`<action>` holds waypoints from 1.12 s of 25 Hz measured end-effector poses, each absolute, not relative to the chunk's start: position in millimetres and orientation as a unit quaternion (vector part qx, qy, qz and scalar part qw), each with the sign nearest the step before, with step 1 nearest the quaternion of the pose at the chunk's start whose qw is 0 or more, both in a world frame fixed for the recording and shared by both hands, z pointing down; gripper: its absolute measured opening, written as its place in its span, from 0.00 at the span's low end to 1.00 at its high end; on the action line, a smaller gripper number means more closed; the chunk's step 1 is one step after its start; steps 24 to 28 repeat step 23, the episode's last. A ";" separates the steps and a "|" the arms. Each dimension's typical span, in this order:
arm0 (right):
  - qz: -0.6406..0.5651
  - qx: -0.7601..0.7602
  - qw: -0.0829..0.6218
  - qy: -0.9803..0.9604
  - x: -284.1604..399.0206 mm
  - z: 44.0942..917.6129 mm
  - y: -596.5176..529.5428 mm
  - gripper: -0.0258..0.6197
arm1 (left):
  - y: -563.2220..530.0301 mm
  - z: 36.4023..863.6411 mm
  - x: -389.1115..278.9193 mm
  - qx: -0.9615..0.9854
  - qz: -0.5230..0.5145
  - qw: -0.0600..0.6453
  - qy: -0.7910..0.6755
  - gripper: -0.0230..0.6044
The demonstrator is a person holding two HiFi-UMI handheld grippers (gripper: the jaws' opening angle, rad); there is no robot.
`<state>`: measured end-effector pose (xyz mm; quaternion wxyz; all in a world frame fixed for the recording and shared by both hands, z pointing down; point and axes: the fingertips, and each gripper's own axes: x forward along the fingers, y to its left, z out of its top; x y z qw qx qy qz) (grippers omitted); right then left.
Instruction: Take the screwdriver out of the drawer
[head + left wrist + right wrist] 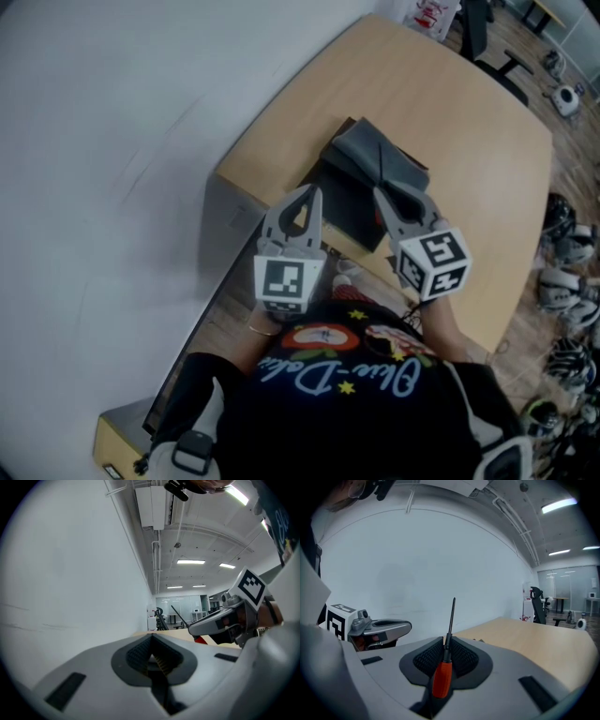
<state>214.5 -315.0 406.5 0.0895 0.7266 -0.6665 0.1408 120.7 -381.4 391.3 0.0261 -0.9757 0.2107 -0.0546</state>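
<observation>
I hold a screwdriver (442, 677) with an orange handle and a thin black shaft in my right gripper (446, 645), which is shut on the handle; the shaft points up past the jaws. In the left gripper view the screwdriver (180, 613) shows as a dark shaft beside the right gripper (193, 628). My left gripper (151, 658) is shut with nothing in it. From the head camera, the left gripper (310, 193) and right gripper (382, 195) hover side by side over the near edge of a dark grey drawer unit (377, 161) on the wooden table (469, 141). The drawer's inside is hidden.
A white wall (112, 141) runs along the table's left side. A black office chair (483, 37) stands beyond the far end. Several helmets or similar gear (562, 281) lie on the floor at the right. A wooden box (117, 441) sits at the lower left.
</observation>
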 end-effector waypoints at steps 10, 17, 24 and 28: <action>0.139 0.728 0.096 -0.665 216.7 407.5 -310.8 0.12 | -376.8 393.4 123.5 -0.976 -0.054 0.017 0.209 0.04; 0.136 0.723 0.101 -0.670 218.1 407.5 -311.0 0.12 | -376.8 394.4 120.5 -0.974 -0.054 0.016 0.219 0.04; 0.135 0.716 0.111 -0.676 215.9 404.2 -311.5 0.12 | -376.3 391.0 118.0 -0.972 -0.049 0.009 0.227 0.04; 0.135 0.716 0.111 -0.676 215.9 404.2 -311.5 0.12 | -376.3 391.0 118.0 -0.972 -0.049 0.009 0.227 0.04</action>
